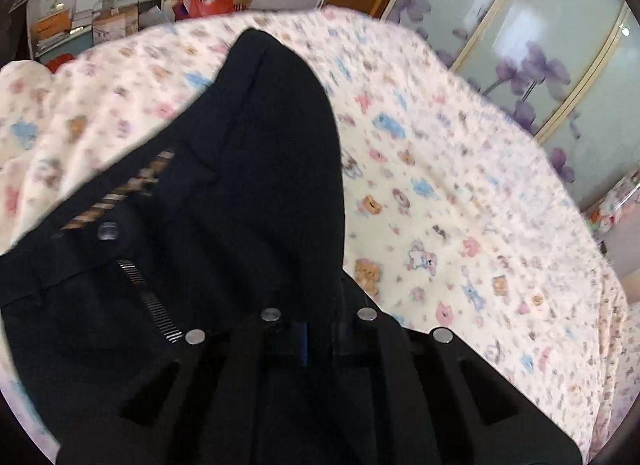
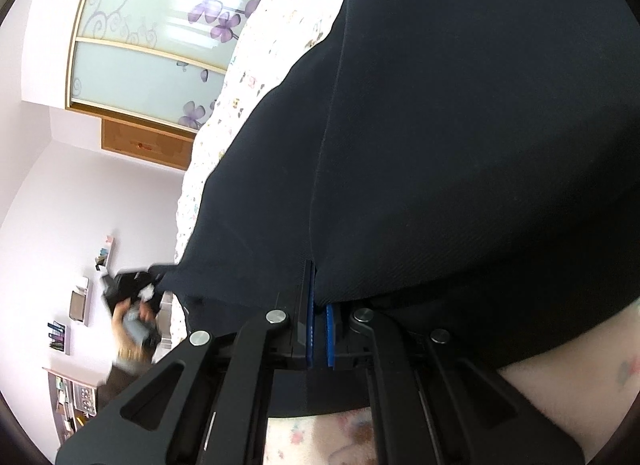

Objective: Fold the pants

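Note:
The black pants (image 1: 248, 169) hang and drape over a bed with a cartoon-print sheet (image 1: 460, 193). In the left wrist view I see their open waistband, button and zipper (image 1: 148, 297) at the lower left, and my left gripper (image 1: 316, 321) is shut on the waist fabric, which covers its fingertips. In the right wrist view the pants (image 2: 440, 145) fill most of the frame. My right gripper (image 2: 320, 305) is shut on their edge at a seam, with the blue pads (image 2: 309, 325) close together around the cloth.
A sliding wardrobe with purple flower glass (image 1: 540, 45) stands past the bed's right side. Shelves and bags (image 1: 132, 5) are beyond the far end. In the right wrist view, the other hand and gripper (image 2: 132, 313) show at the left.

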Motion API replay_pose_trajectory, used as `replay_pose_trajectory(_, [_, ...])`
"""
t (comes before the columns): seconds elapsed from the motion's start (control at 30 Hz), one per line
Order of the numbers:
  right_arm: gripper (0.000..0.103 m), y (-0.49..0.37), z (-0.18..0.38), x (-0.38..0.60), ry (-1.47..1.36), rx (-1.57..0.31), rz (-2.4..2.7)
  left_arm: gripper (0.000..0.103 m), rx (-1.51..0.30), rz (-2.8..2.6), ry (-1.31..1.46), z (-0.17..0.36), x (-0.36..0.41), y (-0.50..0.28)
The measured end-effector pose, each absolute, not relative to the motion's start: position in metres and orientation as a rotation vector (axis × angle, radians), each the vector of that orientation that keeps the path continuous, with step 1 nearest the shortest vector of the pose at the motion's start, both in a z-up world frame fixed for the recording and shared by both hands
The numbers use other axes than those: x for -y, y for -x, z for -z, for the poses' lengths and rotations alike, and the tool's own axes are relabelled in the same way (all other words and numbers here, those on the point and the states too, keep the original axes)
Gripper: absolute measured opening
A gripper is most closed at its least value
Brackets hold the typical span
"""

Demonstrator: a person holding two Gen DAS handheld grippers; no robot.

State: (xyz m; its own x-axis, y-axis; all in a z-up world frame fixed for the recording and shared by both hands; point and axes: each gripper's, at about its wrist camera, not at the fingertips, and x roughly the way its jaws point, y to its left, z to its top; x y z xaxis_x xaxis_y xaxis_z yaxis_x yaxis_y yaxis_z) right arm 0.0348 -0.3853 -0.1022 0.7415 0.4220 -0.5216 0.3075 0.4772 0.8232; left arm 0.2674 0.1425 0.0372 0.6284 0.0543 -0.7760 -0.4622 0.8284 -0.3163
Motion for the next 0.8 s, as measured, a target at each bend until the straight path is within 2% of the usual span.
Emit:
replay_pose_trajectory(0.23, [0.004,-0.028,0.093,0.393,-1.125,-0.723,-0.07,0.007,-0.691,-0.296,0.521,-0.066,-0.166,-0.133])
replay_pose_trajectory(0.33, [0.004,-0.022,0.085,0.398,-1.106,-0.692,-0.049,0.007,-0.694,-0.352,0.527,-0.04,-0.176,-0.083])
replay_pose_trajectory(0.47, [0.004,-0.017,0.08,0.401,-1.097,-0.676,-0.03,0.008,-0.782,-0.405,0.547,0.015,-0.181,-0.05])
replay_pose_trajectory(0.6, [0.004,-0.013,0.078,0.401,-1.09,-0.669,-0.016,0.008,-0.723,-0.446,0.557,0.029,-0.177,-0.04])
replay_pose_trajectory(0.73, [0.006,-0.019,0.079,0.384,-1.067,-0.731,-0.002,0.015,-0.758,-0.503,0.503,0.037,-0.168,-0.05])
replay_pose_trajectory(0.77, [0.01,-0.019,0.079,0.383,-1.077,-0.757,-0.01,0.018,-0.748,-0.521,0.463,0.031,-0.162,-0.047])
replay_pose_trajectory(0.8, [0.017,-0.018,0.079,0.383,-1.079,-0.776,-0.016,0.027,-0.74,-0.535,0.445,0.028,-0.158,-0.044])
